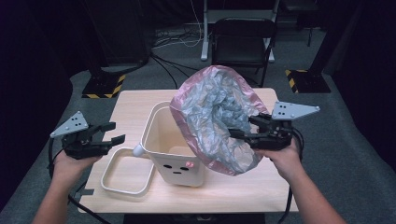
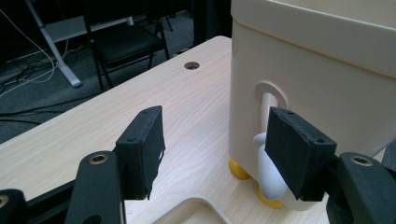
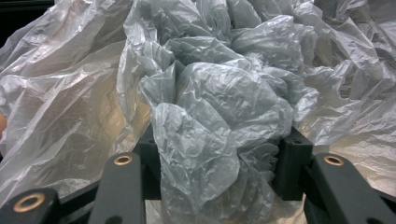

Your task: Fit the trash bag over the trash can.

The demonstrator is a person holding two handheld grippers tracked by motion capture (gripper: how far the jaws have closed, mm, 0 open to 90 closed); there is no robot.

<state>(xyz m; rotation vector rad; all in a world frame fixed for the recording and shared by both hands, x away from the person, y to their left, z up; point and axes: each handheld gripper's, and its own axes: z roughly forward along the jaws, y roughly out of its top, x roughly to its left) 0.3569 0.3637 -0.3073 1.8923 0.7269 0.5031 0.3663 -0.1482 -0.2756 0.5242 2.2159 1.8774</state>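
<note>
Bunched grey plastic of the bin liner sits right between the right gripper's black jaws in the right gripper view — a thick wad of it clamped from both sides, so the jaws stand part-way apart around it. From above, the liner billows as a wide pink-edged mouth over the cream bin, tilted toward two o'clock, its lower folds trailing down the bin's right side. That bin stands upright near the middle of the pale wooden table, a small face printed on its front wall. At eight o'clock from it lies a cream frame-shaped lid ring, touching the bin's base. Further out at nine o'clock the left gripper hovers — jaws apart, nothing between them.
</note>
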